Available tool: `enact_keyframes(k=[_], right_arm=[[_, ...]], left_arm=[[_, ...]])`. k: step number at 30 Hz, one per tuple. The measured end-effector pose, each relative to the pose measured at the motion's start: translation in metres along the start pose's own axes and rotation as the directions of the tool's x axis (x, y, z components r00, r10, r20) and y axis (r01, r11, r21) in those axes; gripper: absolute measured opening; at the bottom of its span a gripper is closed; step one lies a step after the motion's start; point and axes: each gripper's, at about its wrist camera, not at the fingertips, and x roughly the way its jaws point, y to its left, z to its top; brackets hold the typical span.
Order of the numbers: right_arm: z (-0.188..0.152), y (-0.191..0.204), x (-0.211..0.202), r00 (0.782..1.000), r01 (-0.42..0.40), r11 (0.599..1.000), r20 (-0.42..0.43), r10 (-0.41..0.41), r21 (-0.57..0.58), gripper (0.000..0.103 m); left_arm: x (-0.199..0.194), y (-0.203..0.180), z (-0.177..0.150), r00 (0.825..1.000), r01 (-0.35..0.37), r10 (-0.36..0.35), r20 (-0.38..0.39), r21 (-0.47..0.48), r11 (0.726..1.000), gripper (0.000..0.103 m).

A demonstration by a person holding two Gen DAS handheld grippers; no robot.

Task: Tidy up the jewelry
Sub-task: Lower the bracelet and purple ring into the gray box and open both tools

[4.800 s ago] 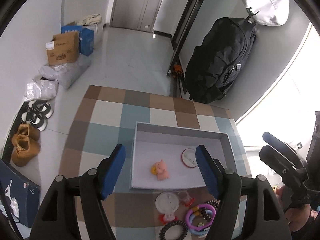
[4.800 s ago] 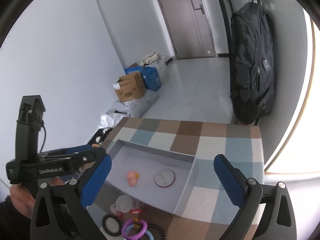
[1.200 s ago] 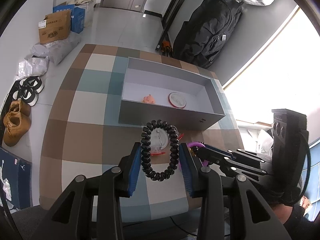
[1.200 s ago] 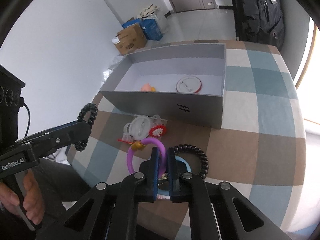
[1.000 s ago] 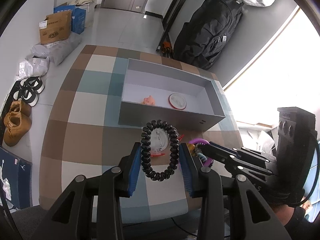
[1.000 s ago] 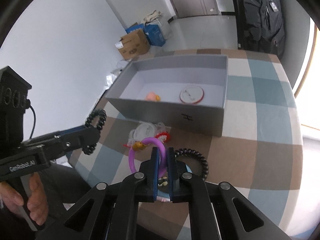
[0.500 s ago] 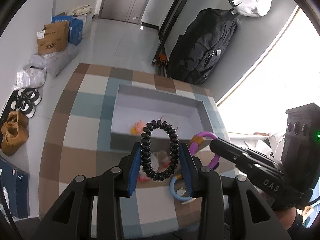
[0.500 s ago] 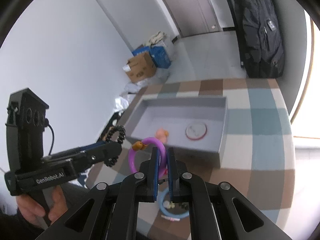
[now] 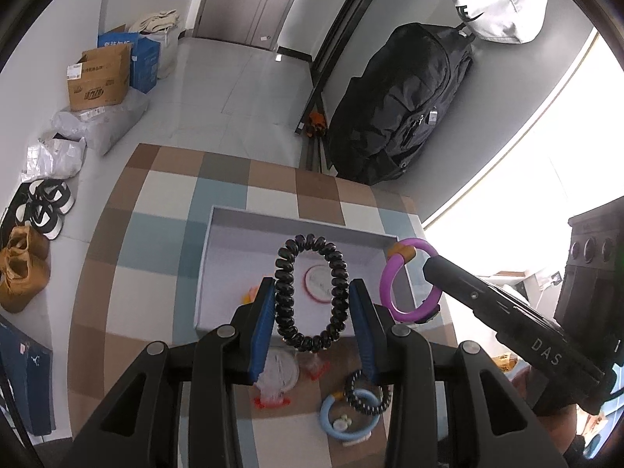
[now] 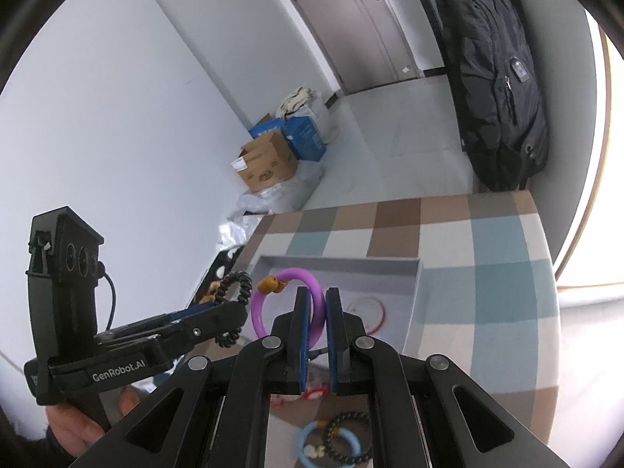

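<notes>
Left gripper [image 9: 311, 314] clamped on black coil bracelet [image 9: 311, 293], right gripper [image 10: 319, 337] pinching purple ring [image 10: 288, 300], both above grey box [image 9: 295, 221]; risk of collision, or landing outside rim

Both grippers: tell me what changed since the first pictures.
The left gripper, open at first, took hold of the black spiral coil bracelet; the right gripper took the purple plastic ring. Both lifted them off the checkered tablecloth toward the grey box. The blue ring stayed on the cloth.
</notes>
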Motion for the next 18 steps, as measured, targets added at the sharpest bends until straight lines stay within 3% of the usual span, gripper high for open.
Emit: enact_keyframes(k=[18], right_arm=[[0.014, -0.020, 0.021, 0.999, 0.033, 0.998, -0.009, -0.033, 0.050, 0.007]], left_arm=[[0.027, -0.005, 0.012, 0.999, -0.032, 0.032, -0.039, 0.000, 0.999, 0.032]])
